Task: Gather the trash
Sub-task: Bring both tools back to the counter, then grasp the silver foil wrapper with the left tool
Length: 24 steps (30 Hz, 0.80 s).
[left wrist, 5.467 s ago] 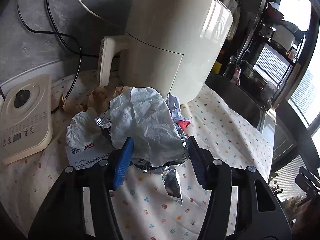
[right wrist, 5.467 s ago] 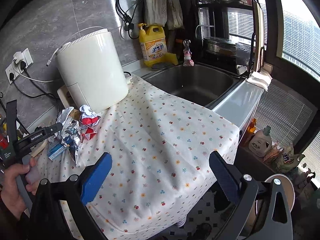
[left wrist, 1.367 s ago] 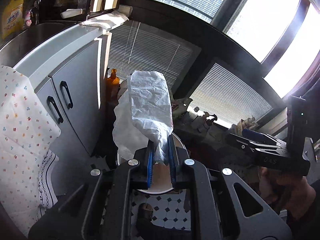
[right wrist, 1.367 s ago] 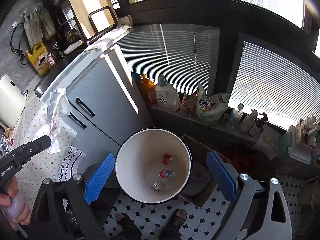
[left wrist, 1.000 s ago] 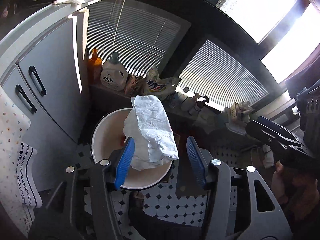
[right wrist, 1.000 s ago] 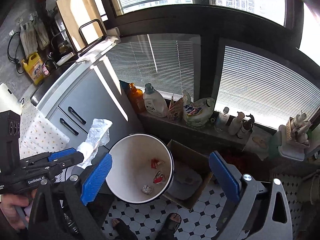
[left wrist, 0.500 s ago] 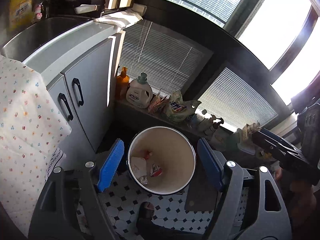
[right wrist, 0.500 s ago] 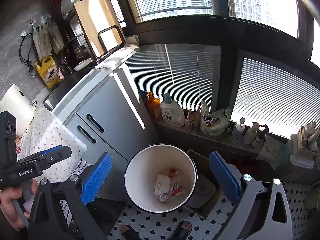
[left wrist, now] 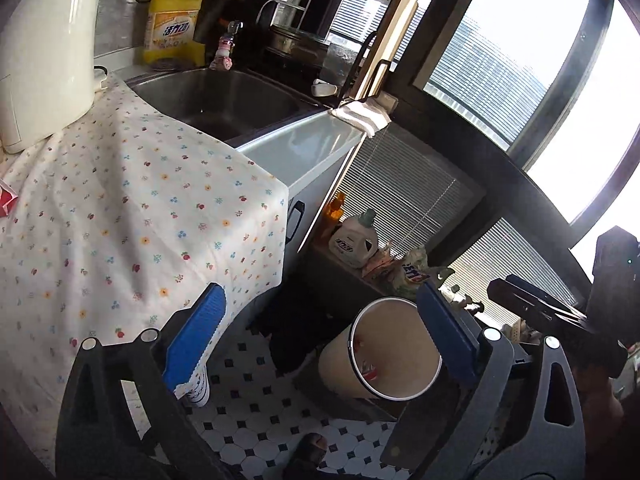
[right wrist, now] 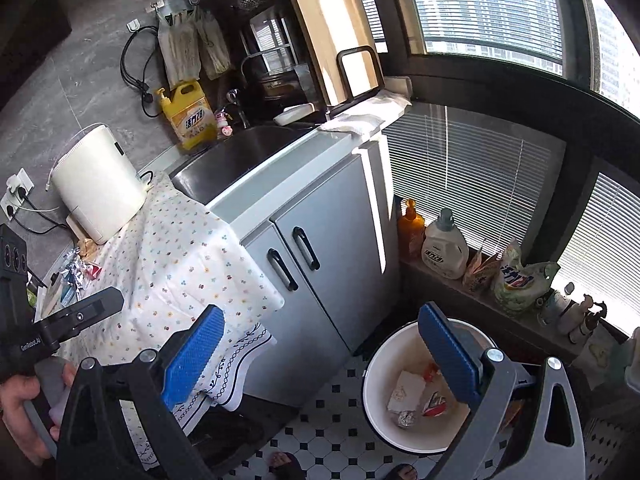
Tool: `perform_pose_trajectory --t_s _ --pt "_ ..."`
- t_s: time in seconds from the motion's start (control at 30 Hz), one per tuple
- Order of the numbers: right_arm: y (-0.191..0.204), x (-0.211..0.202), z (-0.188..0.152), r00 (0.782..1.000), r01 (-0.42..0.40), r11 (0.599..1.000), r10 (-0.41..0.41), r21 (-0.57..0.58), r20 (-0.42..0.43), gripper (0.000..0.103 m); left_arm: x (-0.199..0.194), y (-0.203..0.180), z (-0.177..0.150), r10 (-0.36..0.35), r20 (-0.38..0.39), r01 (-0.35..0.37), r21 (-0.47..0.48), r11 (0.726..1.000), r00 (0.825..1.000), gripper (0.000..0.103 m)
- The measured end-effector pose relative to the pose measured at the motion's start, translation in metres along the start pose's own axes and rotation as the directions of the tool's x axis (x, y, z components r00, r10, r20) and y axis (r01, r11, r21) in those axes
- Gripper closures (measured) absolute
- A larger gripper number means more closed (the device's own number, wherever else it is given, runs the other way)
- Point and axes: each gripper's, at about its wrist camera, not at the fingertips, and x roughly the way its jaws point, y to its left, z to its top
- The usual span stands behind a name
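My left claw point(left wrist: 320, 328) is opening, nothing btwn the pads; right claw point(right wrist: 320, 352) wide apart, empty too. Paper trash point(right wrist: 406, 394) sits in the white bin point(right wrist: 374, 364) on the floor, more wrappers point(right wrist: 78, 270) on the tabletop point(right wrist: 176, 248) by the air fryer point(right wrist: 96, 188).

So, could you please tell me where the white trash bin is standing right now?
In the right wrist view the white trash bin stands on the tiled floor at lower right, between the grey cabinet and the window ledge holding the detergent bottle.
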Motion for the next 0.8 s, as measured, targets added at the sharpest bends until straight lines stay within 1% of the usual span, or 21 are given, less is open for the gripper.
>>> perform_pose_trajectory --t_s 0.1,0.23,0.37,0.5,0.6,0.67,0.77,0.8 --pt "0.033 0.01 0.005 0.999 -0.044 0.998 0.044 -0.037 -0.005 0.008 -0.025 0.035 0.006 0.047 0.044 -0.045 -0.046 0.998 0.998 0.006" --pt "0.075 0.022 0.011 0.996 -0.086 0.992 0.085 -0.089 -0.015 0.008 -0.054 0.082 0.008 0.114 0.086 -0.104 -0.115 0.988 0.99 0.006" --pt "0.112 0.033 0.013 0.992 -0.122 0.985 0.118 -0.125 -0.033 0.008 -0.08 0.125 0.008 0.181 0.117 -0.159 -0.175 0.972 0.977 0.006" --pt "0.142 0.042 0.013 0.989 -0.142 0.977 0.135 -0.161 -0.053 0.008 -0.104 0.164 0.007 0.237 0.147 -0.2 -0.228 0.953 0.96 0.006" --pt "0.163 0.049 0.013 0.988 -0.151 0.971 0.142 -0.185 -0.063 0.008 -0.12 0.192 0.006 0.27 0.167 -0.22 -0.267 0.938 0.948 0.006" --pt "0.178 0.054 0.014 0.986 -0.16 0.967 0.148 -0.197 -0.075 0.008 -0.129 0.208 0.007 0.28 0.182 -0.224 -0.278 0.934 0.943 0.007" --pt "0.2 0.061 0.014 0.983 -0.176 0.961 0.161 -0.216 -0.085 0.008 -0.139 0.228 0.01 0.293 0.193 -0.232 -0.283 0.931 0.937 0.015" --pt "0.208 0.064 0.013 0.983 -0.176 0.959 0.161 -0.222 -0.085 0.008 -0.141 0.235 0.011 0.295 0.193 -0.234 -0.287 0.929 0.936 0.02"
